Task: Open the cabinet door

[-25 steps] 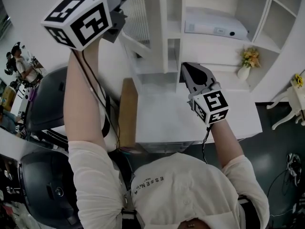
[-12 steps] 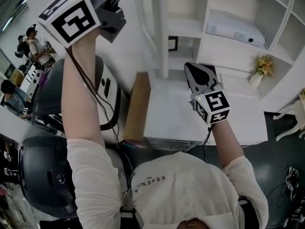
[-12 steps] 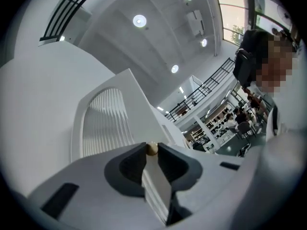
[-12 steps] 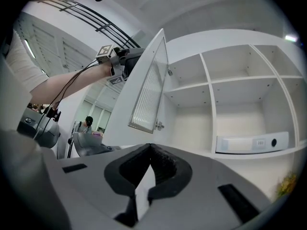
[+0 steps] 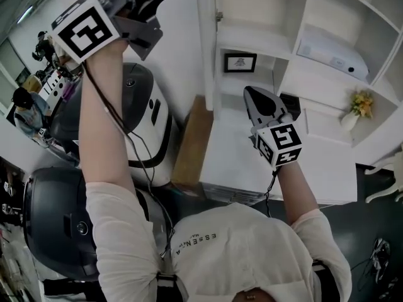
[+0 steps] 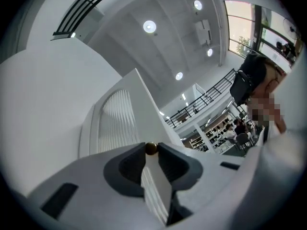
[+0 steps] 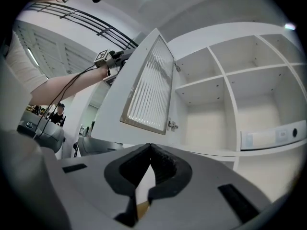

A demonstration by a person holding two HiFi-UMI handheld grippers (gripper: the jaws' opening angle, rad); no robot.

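Observation:
The white cabinet door (image 7: 151,87), with a ribbed glass panel, stands swung well out from the white shelving (image 5: 264,39). In the head view the door (image 5: 204,43) shows edge-on. My left gripper (image 6: 151,148) is raised high at the door's free edge with the small brass knob (image 6: 151,148) between its fingertips. Its jaws are opening, and the pads still touch the knob. My right gripper (image 5: 247,90) hovers over the white countertop (image 5: 233,156) in front of the lower shelves. In its own view the right gripper (image 7: 150,146) is shut on nothing.
A small framed picture (image 5: 240,62) stands in a lower shelf bay, a white box (image 5: 334,54) lies on a shelf to the right, and a vase of yellow flowers (image 5: 356,109) stands below it. A brown panel (image 5: 192,146) flanks the counter. Black-and-white pod chairs (image 5: 135,118) fill the left.
The door has swung wider open with the left gripper on its knob and now shows edge-on. The shelves have slid right in the picture. The right gripper stays shut over the counter.

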